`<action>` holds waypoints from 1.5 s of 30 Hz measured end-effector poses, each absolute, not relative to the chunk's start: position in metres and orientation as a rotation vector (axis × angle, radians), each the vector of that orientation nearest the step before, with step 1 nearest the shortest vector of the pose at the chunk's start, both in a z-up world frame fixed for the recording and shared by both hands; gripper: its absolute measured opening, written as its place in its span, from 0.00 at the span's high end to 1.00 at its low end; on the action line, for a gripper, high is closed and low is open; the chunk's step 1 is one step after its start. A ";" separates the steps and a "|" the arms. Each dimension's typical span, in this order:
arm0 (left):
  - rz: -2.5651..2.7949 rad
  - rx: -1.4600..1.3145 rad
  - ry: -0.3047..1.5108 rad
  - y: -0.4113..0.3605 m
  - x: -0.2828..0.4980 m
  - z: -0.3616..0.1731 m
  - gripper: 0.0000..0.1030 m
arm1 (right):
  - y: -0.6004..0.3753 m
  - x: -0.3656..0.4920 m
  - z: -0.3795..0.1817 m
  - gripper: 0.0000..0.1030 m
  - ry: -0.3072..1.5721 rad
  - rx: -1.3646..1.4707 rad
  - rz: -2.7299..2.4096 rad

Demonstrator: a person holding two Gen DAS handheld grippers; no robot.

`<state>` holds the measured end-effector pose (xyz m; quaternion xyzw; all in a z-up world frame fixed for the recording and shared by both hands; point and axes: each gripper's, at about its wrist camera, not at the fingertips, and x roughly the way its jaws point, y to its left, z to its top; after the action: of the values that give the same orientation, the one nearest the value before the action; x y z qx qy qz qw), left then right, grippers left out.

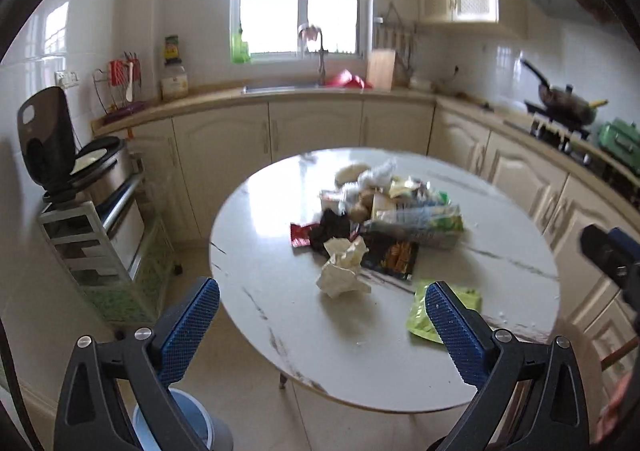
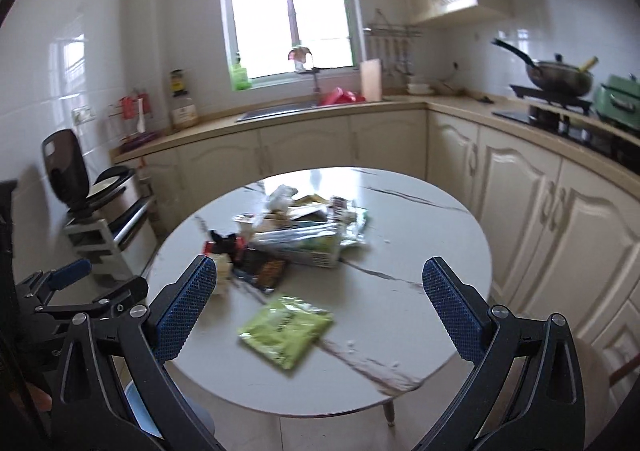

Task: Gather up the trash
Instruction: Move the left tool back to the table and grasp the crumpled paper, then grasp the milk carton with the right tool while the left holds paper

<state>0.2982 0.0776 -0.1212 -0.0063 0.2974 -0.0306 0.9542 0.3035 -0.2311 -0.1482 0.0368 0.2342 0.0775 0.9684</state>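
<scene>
A round white marble table (image 1: 280, 315) carries a heap of trash (image 1: 392, 211): wrappers, bags and paper. A crumpled white paper (image 1: 342, 267) lies nearest, with a black snack wrapper (image 1: 392, 257) behind it and a green packet (image 1: 424, 315) at the right. My left gripper (image 1: 322, 325) is open and empty above the table's near edge. In the right wrist view the green packet (image 2: 286, 331) lies alone in front of the heap (image 2: 304, 227). My right gripper (image 2: 320, 315) is open and empty, held above the packet.
A blue-grey bin (image 1: 192, 423) stands on the floor below the table's near left edge and shows in the right wrist view (image 2: 140, 407) too. A metal rack with a cooker (image 1: 92, 187) stands left. Cabinets and a stove (image 1: 560, 123) line the back and right.
</scene>
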 end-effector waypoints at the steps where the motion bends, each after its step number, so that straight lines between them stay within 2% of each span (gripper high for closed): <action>1: -0.062 -0.011 0.620 0.076 0.312 -0.124 0.01 | -0.236 0.307 -0.150 0.00 0.479 0.084 0.154; 11: -0.051 0.045 0.760 0.047 0.417 -0.172 0.02 | -0.261 0.345 -0.179 0.00 0.569 0.110 0.136; 15: -0.039 0.053 0.796 0.046 0.454 -0.194 0.07 | -0.263 0.365 -0.191 0.00 0.610 0.101 0.138; 21: -0.095 0.026 0.845 0.047 0.486 -0.218 0.30 | -0.257 0.397 -0.201 0.00 0.665 0.089 0.176; 23: -0.117 0.014 0.839 0.050 0.491 -0.221 0.33 | -0.252 0.410 -0.203 0.00 0.688 0.074 0.206; 25: -0.132 0.014 0.832 0.052 0.492 -0.220 0.44 | -0.245 0.424 -0.205 0.00 0.704 0.038 0.235; 26: -0.142 0.006 0.826 0.055 0.494 -0.220 0.57 | -0.242 0.433 -0.207 0.00 0.716 0.015 0.253; 27: -0.149 -0.007 0.825 0.057 0.494 -0.220 0.65 | -0.239 0.440 -0.208 0.00 0.728 0.002 0.269; 32: -0.181 -0.064 0.806 0.071 0.488 -0.215 0.66 | -0.224 0.477 -0.219 0.00 0.805 -0.089 0.334; 42: -0.225 -0.101 0.802 0.084 0.462 -0.200 0.66 | -0.168 0.512 -0.229 0.00 0.841 -0.461 0.473; 43: -0.227 -0.104 0.802 0.085 0.459 -0.198 0.66 | -0.164 0.515 -0.232 0.01 0.855 -0.486 0.485; 45: -0.234 -0.114 0.803 0.088 0.456 -0.196 0.66 | -0.158 0.520 -0.240 0.12 0.895 -0.523 0.504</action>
<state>0.4558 0.0877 -0.1960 -0.0555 0.3896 -0.1133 0.9123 0.5202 -0.1585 -0.2398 -0.2474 0.4232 0.2383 0.8384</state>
